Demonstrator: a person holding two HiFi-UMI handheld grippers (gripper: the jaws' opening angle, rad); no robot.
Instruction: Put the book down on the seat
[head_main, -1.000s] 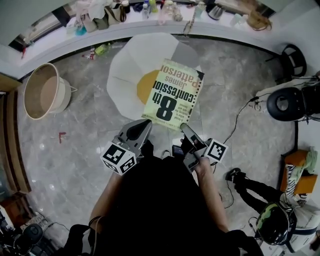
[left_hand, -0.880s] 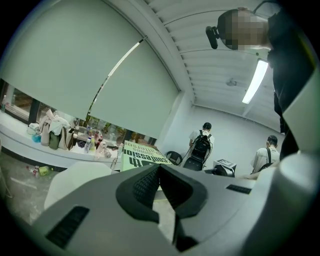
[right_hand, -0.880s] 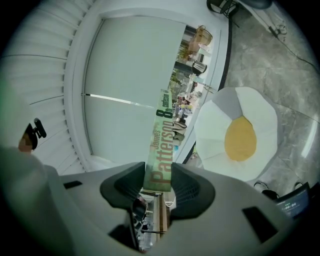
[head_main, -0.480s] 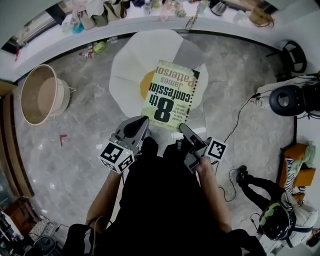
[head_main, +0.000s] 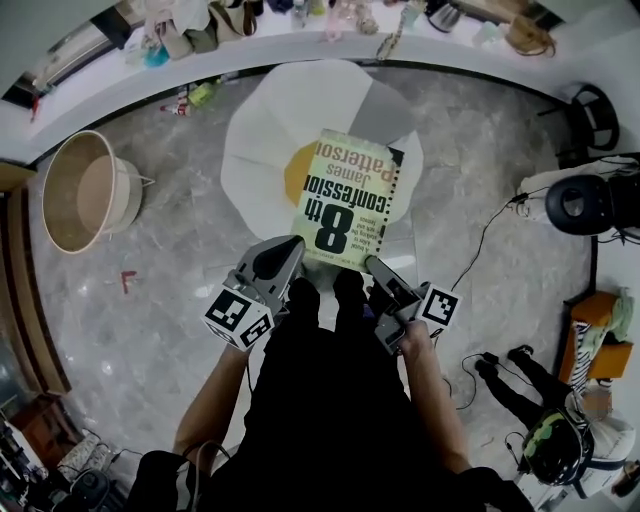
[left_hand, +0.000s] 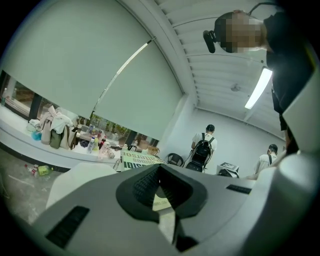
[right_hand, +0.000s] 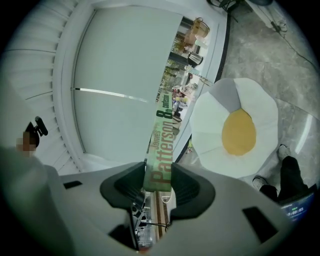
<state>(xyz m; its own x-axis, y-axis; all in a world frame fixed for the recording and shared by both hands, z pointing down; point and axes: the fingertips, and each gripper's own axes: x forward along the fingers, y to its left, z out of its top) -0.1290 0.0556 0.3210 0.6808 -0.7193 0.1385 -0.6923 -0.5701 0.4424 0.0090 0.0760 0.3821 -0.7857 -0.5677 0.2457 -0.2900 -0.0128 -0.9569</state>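
Carry step: book (head_main: 348, 200) held flat in air over fried-egg seat cushion (head_main: 262, 130), above yolk, not set down. Right gripper (head_main: 377, 268) clamped on spine; left gripper (head_main: 286, 252) pinching near-left corner. Next, likely: lower level onto cushion centre, then release both.

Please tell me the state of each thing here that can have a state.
book: held in the air above the seat, cover up, not yet set down.
left tool: shut on the book's near edge.
right tool: shut on the book's spine.
seat: flat on the floor.
basket: upright, open top.
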